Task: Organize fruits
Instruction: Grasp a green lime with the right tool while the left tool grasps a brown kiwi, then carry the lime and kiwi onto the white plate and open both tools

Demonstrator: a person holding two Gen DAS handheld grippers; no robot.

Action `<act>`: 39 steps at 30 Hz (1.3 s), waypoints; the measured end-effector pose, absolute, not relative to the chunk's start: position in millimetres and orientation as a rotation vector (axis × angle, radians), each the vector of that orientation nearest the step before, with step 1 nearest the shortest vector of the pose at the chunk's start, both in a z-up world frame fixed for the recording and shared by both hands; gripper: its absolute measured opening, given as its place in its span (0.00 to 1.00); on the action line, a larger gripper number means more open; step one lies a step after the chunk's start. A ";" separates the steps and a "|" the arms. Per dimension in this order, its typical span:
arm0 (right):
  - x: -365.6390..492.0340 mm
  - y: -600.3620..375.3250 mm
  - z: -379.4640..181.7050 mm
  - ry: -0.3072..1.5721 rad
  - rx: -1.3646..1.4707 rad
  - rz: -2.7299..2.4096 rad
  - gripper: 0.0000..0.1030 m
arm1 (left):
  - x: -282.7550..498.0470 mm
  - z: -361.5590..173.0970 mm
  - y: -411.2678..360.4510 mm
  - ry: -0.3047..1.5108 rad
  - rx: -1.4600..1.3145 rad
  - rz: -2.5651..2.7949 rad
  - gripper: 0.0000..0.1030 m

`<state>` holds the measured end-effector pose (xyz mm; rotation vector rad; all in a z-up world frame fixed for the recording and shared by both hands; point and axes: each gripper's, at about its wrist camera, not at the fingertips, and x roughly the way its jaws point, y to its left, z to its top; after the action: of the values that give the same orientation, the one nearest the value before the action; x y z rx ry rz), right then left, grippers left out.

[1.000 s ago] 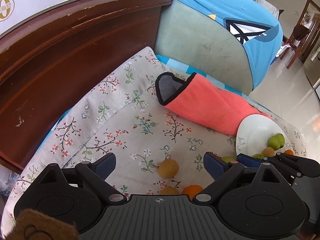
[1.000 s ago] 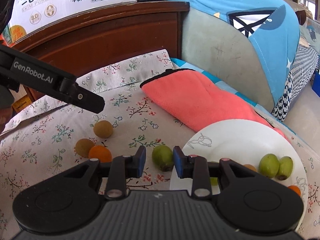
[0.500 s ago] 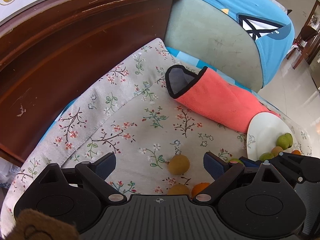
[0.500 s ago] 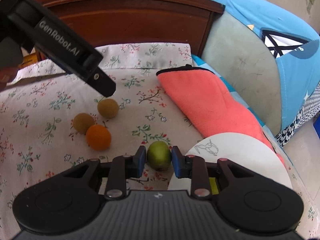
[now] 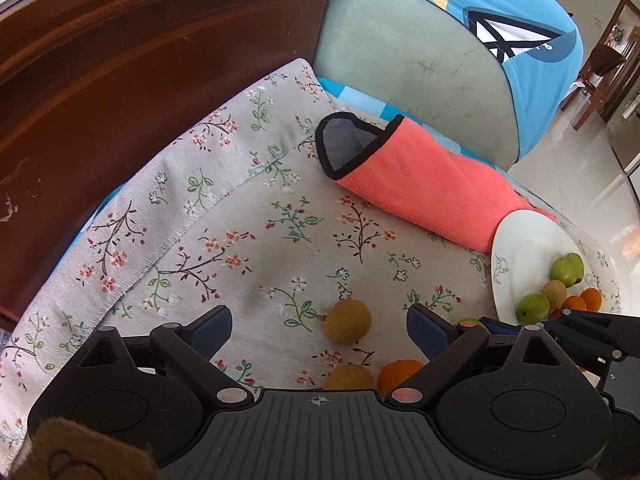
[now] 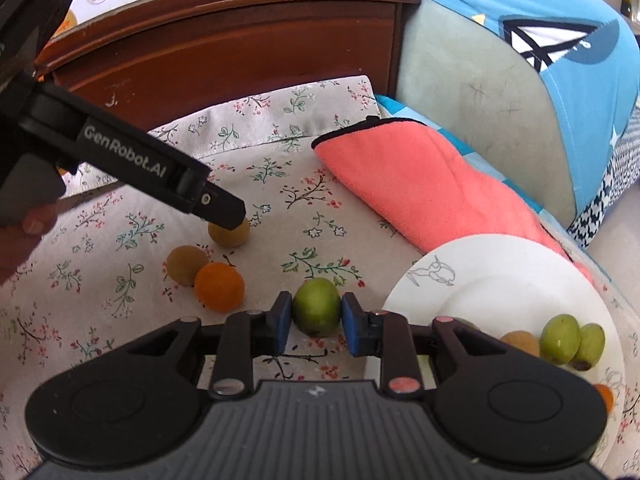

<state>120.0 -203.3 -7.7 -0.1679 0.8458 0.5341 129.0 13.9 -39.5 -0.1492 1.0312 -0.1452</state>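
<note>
My right gripper (image 6: 316, 318) is shut on a green fruit (image 6: 317, 305), its blue pads pressing both sides, just left of the white plate (image 6: 500, 276). That plate holds several green, tan and orange fruits (image 6: 560, 338). My left gripper (image 5: 320, 330) stands open over the floral cloth, and a tan round fruit (image 5: 347, 321) lies between its fingers, untouched. Below it sit a second tan fruit (image 5: 348, 376) and an orange one (image 5: 400, 374), partly hidden by the gripper body. The right wrist view shows the same tan fruits (image 6: 229, 233) and orange fruit (image 6: 219, 286) under the left gripper's finger (image 6: 216, 204).
A rolled coral towel (image 5: 420, 184) lies behind the plate (image 5: 520, 248). A dark wooden headboard (image 5: 140, 60) rises at the back left, with a carton on top. A green and blue cushion (image 6: 520, 80) stands at the back right. A hand shows at the left edge.
My right gripper closed its pads onto the green fruit, which was loose between them a second ago. The left wrist view tipped down slightly, so the tan fruit sits nearer its fingers.
</note>
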 end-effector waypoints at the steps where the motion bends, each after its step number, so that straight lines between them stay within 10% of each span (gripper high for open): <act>1: 120.4 -204.5 -6.6 0.849 -0.153 0.530 0.25 | 129.5 -40.4 12.9 1.033 -0.152 -0.148 0.93; 8: 122.5 -213.4 -0.8 0.870 -0.093 0.489 0.25 | 131.2 -49.4 5.9 1.054 -0.147 -0.155 0.86; 21: 122.3 -221.2 4.1 0.872 -0.033 0.464 0.25 | 128.4 -51.2 -3.1 1.007 -0.110 -0.165 0.31; 39: 118.7 -231.7 11.6 0.844 0.024 0.449 0.25 | 127.2 -28.3 -4.0 0.929 -0.170 -0.158 0.30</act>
<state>118.7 -231.7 11.6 0.0243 0.8440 0.4491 127.2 -4.0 -28.3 -0.1699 0.9286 -0.1585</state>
